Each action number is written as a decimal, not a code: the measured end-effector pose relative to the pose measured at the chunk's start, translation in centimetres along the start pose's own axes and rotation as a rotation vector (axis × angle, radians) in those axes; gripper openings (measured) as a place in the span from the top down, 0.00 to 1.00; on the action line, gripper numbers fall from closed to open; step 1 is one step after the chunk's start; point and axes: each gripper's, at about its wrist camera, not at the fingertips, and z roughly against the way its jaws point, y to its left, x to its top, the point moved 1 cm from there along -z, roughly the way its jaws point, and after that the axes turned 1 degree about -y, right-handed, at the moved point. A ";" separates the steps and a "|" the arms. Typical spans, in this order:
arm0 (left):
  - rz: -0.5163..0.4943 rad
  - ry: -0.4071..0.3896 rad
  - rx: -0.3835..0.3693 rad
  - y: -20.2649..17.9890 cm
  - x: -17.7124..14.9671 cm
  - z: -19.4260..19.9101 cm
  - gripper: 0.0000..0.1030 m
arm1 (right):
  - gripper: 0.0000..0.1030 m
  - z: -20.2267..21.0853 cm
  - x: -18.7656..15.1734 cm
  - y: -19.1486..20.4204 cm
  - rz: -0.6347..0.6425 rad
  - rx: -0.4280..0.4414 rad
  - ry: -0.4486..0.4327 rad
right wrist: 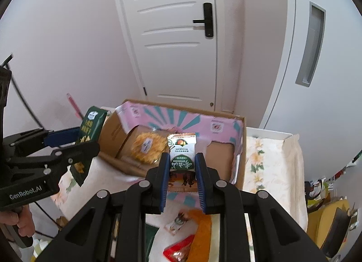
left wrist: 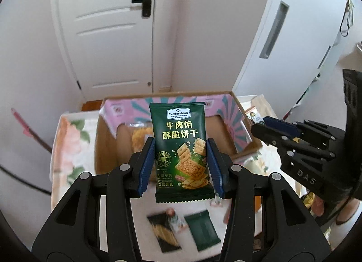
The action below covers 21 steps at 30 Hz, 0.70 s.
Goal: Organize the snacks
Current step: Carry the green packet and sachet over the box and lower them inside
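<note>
In the left wrist view, the blue pads (left wrist: 147,164) of the left gripper (left wrist: 179,167) press on both long edges of a dark green Member's Mark cracker packet (left wrist: 179,148), holding it upright at frame centre, clear of the table. In the right wrist view, the right gripper (right wrist: 182,176) is clamped the same way on a small white-and-green snack packet (right wrist: 182,155), printed side up and upside down to the camera.

Behind both packets sits the open cardboard box (left wrist: 239,112), its flaps lined with a pink and teal pattern; a round, yellowish wrapped pastry (right wrist: 148,146) already lies inside, left of centre in the right view. The box stands on a floral tablecloth (left wrist: 70,139). Loose packets remain on the cloth at the bottom of each frame: two dark ones (left wrist: 181,230) below the left gripper, and an orange (right wrist: 201,228) and a red wrapper (right wrist: 178,251) below the right. A white door (right wrist: 172,42) fills the upper middle.

This looks like the carrying step, with both snacks lifted and headed for the box. Next, each gripper needs to pass over the near wall, lower into a free patch of the box floor and release, then go back for the loose packets.
</note>
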 end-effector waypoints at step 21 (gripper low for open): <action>-0.059 0.241 -0.056 3.1 3.0 -15.0 0.02 | 0.80 -7.4 2.5 -2.3 -0.179 -0.065 0.106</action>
